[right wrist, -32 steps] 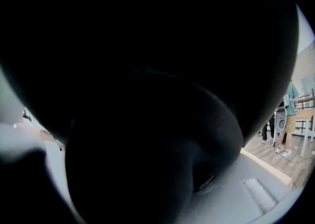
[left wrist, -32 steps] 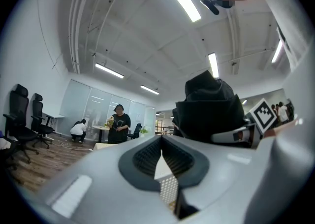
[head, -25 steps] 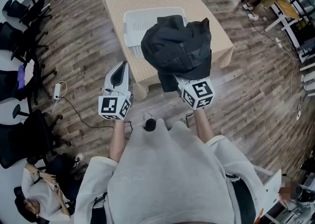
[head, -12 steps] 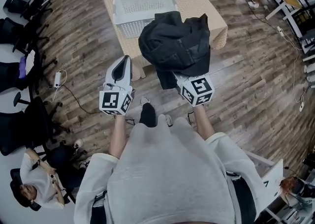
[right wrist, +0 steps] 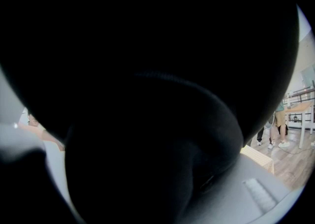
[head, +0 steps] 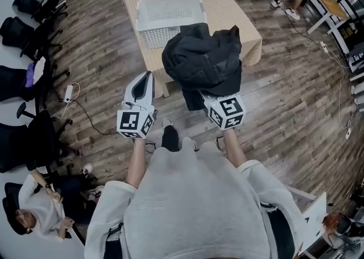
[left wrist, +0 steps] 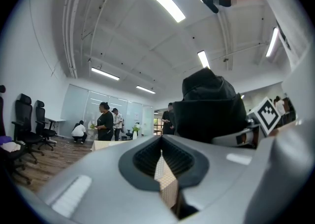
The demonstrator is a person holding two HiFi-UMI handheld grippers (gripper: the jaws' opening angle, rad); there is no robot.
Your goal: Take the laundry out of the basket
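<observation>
Jaws pinch black garment (head: 202, 58) on right gripper (head: 215, 101), left gripper (head: 147, 77) closed, basket (head: 156, 37) head-view only.

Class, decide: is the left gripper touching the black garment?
Apart. In the head view, wooden floor shows between the left gripper and the black garment; the left gripper view has its jaws together on nothing.

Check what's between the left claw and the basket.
Head view: only the table's near edge between left claw and basket. The black garment hangs aside, in the right claw.
</observation>
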